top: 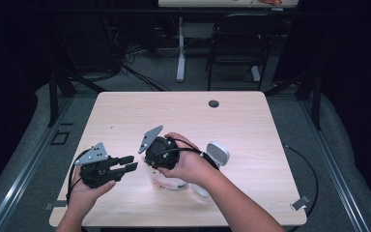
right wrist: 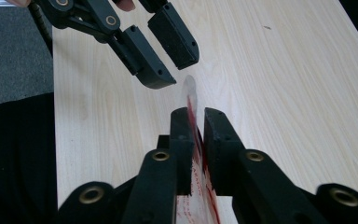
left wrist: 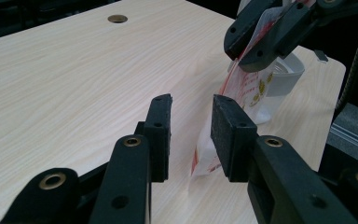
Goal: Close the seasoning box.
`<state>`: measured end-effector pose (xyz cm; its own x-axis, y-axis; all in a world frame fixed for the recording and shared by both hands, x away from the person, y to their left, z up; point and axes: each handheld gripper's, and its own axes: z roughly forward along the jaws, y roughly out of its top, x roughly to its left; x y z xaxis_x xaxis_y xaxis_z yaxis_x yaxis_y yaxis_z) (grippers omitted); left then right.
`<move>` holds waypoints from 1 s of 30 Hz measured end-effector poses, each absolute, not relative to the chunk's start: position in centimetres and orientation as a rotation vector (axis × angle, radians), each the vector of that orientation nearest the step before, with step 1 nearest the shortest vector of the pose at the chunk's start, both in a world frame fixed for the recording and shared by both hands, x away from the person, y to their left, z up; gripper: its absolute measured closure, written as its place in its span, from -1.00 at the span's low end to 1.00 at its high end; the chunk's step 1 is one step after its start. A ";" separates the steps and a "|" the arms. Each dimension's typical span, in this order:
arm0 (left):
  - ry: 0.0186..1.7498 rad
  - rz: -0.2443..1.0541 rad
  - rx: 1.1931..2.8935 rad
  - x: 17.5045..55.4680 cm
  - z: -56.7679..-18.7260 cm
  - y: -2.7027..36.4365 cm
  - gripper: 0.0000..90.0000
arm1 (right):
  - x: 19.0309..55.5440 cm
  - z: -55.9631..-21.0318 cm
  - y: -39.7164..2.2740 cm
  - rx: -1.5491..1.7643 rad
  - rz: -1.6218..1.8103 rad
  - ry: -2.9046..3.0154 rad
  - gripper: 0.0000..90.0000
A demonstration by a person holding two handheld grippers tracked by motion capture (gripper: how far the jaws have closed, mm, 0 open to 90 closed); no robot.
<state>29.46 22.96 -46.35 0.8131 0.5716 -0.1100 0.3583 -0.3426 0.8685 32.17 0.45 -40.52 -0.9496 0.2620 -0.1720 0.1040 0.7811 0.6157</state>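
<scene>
Bag (left wrist: 242, 93) pinched at its top by the right gripper (right wrist: 196, 122), near the table's (top: 251, 121) front edge; left gripper (left wrist: 191, 123) waits half-open, empty, beside it. Second grip not yet made.

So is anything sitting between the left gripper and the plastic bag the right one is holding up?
Nothing visible. The left gripper has open jaws aimed at the plastic bag, with bare table between them. The right gripper has the bag's top edge between its jaws. The white lid lies beyond the bag.
</scene>
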 end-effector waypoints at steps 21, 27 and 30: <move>0.681 0.235 1.966 29.5 -46.6 22.9 0.49 | 32.0 -39.9 -0.1 0.191 0.863 2.716 1.00; 0.678 0.224 1.971 29.6 -46.8 22.9 0.46 | 31.9 -39.4 -0.8 0.217 0.928 2.710 1.00; 0.672 0.214 1.981 29.6 -46.8 22.8 0.43 | 31.7 -39.1 -1.2 0.227 0.970 2.710 1.00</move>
